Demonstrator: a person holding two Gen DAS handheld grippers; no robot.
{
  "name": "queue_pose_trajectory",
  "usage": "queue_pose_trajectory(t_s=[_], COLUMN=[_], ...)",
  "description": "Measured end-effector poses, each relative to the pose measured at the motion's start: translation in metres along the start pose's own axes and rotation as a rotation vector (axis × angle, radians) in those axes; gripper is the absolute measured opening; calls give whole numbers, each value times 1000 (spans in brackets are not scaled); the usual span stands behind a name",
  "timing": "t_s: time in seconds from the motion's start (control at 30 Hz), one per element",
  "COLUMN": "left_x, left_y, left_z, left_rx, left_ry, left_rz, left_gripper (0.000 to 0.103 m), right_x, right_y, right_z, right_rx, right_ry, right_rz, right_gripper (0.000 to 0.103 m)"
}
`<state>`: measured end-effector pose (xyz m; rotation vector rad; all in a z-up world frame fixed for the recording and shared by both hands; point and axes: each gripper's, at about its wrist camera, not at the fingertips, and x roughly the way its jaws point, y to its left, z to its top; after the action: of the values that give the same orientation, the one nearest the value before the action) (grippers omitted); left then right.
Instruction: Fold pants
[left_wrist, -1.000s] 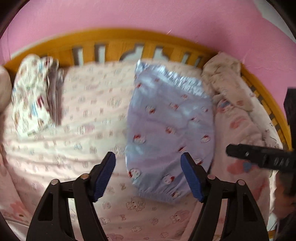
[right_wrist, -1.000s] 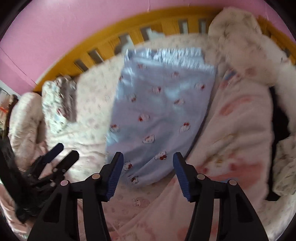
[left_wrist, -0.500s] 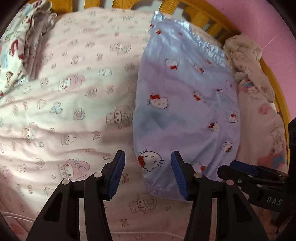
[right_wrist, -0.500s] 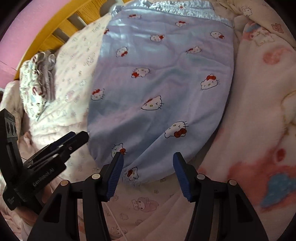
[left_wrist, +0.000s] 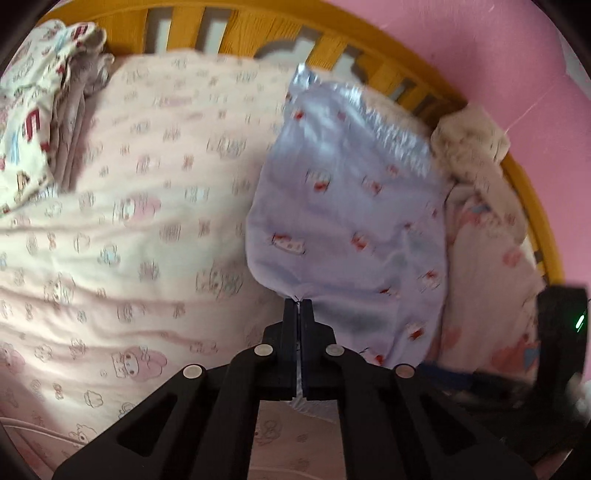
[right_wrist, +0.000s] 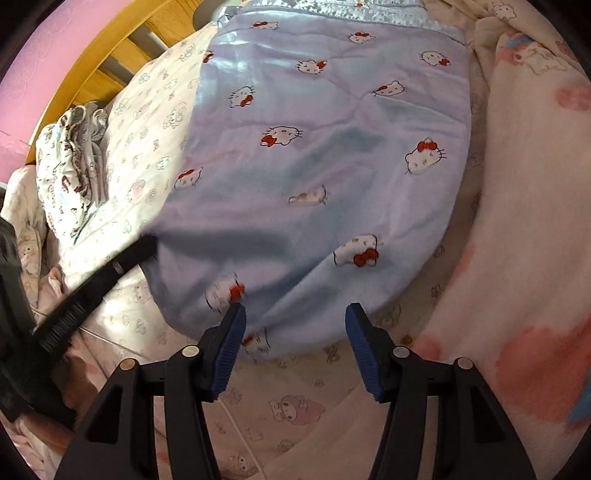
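Light blue pants (left_wrist: 351, 221) printed with cat faces lie flat on the pink bed sheet (left_wrist: 147, 221), waistband towards the wooden rail. My left gripper (left_wrist: 299, 306) is closing tight on a pinch of the near left hem, and the cloth bunches at its tips. From the right wrist those pants (right_wrist: 325, 166) fill the view and the left gripper (right_wrist: 92, 288) reaches in from the left edge. My right gripper (right_wrist: 295, 325) stands open over the near right hem, the pads not pressing on the cloth.
A stack of folded printed clothes (left_wrist: 29, 122) sits at the far left of the bed. A fluffy pink blanket (right_wrist: 535, 184) is heaped along the right side. The yellow wooden rail (left_wrist: 240, 26) and a pink wall close off the far side.
The left gripper dropped onto the near left hem and shut on it, bunching the cloth. The right gripper came down close over the near right hem and stayed open.
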<state>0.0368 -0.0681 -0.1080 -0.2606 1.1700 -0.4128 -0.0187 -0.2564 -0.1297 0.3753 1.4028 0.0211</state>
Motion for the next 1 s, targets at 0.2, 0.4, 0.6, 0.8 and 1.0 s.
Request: queue_pose_trajectory(t_s=[0.2, 0.4, 0.6, 0.8, 1.0], left_x=[-2, -1, -2, 7, -4], left_y=[-18, -30, -31, -16, -17], left_z=[30, 50, 51, 41, 37], left_rx=[37, 41, 56, -15, 9], left_ry=[-22, -31, -46, -7, -35], left_rz=[31, 16, 50, 15, 29], left_gripper=[0, 0, 0, 0, 0], right_x=[5, 11, 17, 18, 28], right_y=[12, 6, -19, -19, -24], right_z=[-9, -10, -4, 8, 15], right_rx=[-79, -70, 78, 149, 204], right_ry=[25, 83, 92, 76, 52], right_rz=[17, 54, 93, 247, 257], right_gripper=[58, 58, 58, 58, 1])
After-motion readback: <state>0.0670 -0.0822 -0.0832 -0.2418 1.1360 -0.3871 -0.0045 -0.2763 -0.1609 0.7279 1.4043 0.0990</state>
